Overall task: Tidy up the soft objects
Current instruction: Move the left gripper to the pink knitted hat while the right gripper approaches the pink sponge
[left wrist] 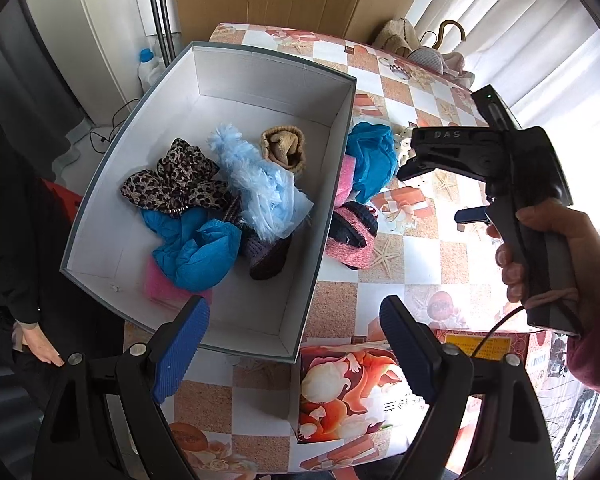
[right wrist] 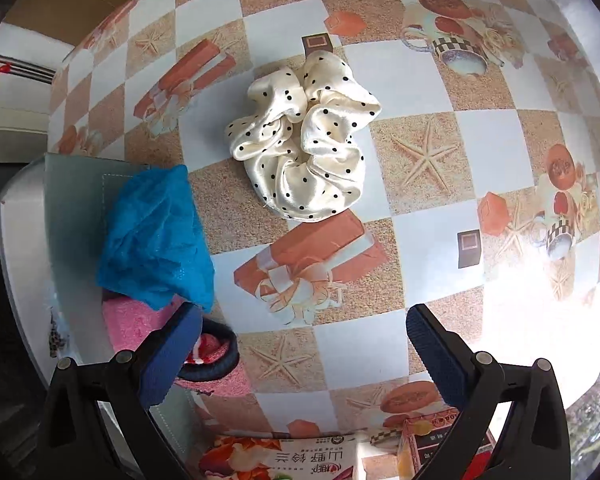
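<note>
A grey box [left wrist: 342, 128] with a white inside holds a leopard-print scrunchie [left wrist: 176, 182], a pale blue fluffy piece [left wrist: 256, 184], a beige knitted item [left wrist: 282, 148], a blue cloth [left wrist: 198, 250], a pink sponge [left wrist: 160, 288] and a dark knitted item [left wrist: 266, 254]. My left gripper [left wrist: 296, 308] hangs open and empty over the box's near corner. On the table lies a cream polka-dot scrunchie [right wrist: 304, 140]. My right gripper [right wrist: 304, 320] stands open above the table, short of it, with nothing between its fingers. Another blue cloth [right wrist: 156, 240] leans on the box's outer wall [right wrist: 72, 208].
A pink-and-navy knitted slipper [left wrist: 350, 236] and a pink sponge [right wrist: 128, 324] lie beside the box. Printed packets [left wrist: 348, 392] sit at the table's near edge. A hand [left wrist: 540, 248] holds the right gripper's handle. Clothes [left wrist: 428, 56] are piled at the far corner.
</note>
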### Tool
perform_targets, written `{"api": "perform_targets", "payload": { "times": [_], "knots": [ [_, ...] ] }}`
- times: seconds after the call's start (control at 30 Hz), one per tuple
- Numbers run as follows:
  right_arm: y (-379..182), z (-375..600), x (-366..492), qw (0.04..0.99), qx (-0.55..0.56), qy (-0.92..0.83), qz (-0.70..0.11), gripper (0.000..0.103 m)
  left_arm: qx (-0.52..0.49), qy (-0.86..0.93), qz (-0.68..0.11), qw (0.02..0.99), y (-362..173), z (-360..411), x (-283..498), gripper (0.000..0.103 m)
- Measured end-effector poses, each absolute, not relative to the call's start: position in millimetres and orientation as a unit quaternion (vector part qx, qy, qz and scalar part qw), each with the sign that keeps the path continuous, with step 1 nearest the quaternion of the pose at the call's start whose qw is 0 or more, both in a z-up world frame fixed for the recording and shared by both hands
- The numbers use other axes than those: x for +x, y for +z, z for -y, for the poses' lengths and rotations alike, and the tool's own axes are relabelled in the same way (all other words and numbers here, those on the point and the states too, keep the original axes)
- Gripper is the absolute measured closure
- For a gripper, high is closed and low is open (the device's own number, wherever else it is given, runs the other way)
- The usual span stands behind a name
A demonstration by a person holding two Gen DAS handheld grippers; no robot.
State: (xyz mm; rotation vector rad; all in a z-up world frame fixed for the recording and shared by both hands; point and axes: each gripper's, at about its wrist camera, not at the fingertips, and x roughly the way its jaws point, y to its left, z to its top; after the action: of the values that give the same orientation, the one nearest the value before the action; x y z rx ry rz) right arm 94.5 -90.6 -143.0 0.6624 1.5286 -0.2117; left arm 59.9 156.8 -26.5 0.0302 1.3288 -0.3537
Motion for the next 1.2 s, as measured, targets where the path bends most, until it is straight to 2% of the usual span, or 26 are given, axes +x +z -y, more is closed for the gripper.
{"api": "perform_targets", "payload": {
  "times": [0.07, 0.13, 0.27, 0.3, 0.4, 0.5, 0.57, 0.67, 0.9, 1.0, 1.1, 1.2],
  "knots": [
    [-136.1, 88.4, 93.2, 0.668, 0.344, -0.045, -0.659, 0.0, 0.013, -0.163, -0.614, 0.772, -26.8, -154.6, 59.5, 0.014],
    [-134.4, 74.6, 100.9, 0.669, 0.349, -0.006, -0.656, 0.0, 0.018, -0.164, -0.616, 0.77, -27.0, -151.6, 58.4, 0.014],
    [-154.3, 48.8, 108.6, 0.631, 0.39, 0.041, -0.669, 0.0, 0.029, -0.166, -0.616, 0.769, -25.5, -148.1, 53.5, 0.014],
    [-160.5, 45.2, 107.3, 0.622, 0.382, 0.039, -0.682, 0.0, 0.03, -0.166, -0.618, 0.768, -26.3, -148.5, 52.3, 0.014],
    [-165.9, 65.4, 85.3, 0.613, 0.268, -0.091, -0.738, 0.0, 0.023, -0.163, -0.62, 0.767, -28.6, -152.0, 49.4, 0.014],
    [-152.7, 111.8, 54.5, 0.616, 0.312, -0.157, -0.706, 0.0, 0.01, -0.163, -0.624, 0.764, -33.2, -155.0, 47.4, 0.014],
    [-141.8, 117.6, 51.1, 0.626, 0.368, -0.121, -0.677, 0.0, 0.011, -0.163, -0.626, 0.762, -36.2, -154.3, 45.9, 0.014],
    [-130.7, 91.6, 71.7, 0.65, 0.39, -0.053, -0.65, 0.0, 0.017, -0.163, -0.63, 0.759, -37.2, -151.5, 43.5, 0.014],
    [-169.3, 41.0, 99.2, 0.619, 0.429, -0.003, -0.658, 0.0, 0.025, -0.152, -0.628, 0.763, -28.9, -159.5, 33.6, 0.014],
    [-173.0, 48.4, 86.7, 0.621, 0.398, -0.048, -0.673, 0.0, 0.018, -0.15, -0.63, 0.761, -31.4, -163.4, 31.3, 0.014],
    [-150.3, 90.1, 64.5, 0.636, 0.306, -0.182, -0.685, 0.0, 0.009, -0.156, -0.632, 0.759, -35.0, -162.4, 31.6, 0.014],
    [-136.8, 116.0, 52.5, 0.638, 0.357, -0.179, -0.658, 0.0, 0.009, -0.163, -0.632, 0.758, -37.5, -156.6, 32.0, 0.014]
  ]
}}
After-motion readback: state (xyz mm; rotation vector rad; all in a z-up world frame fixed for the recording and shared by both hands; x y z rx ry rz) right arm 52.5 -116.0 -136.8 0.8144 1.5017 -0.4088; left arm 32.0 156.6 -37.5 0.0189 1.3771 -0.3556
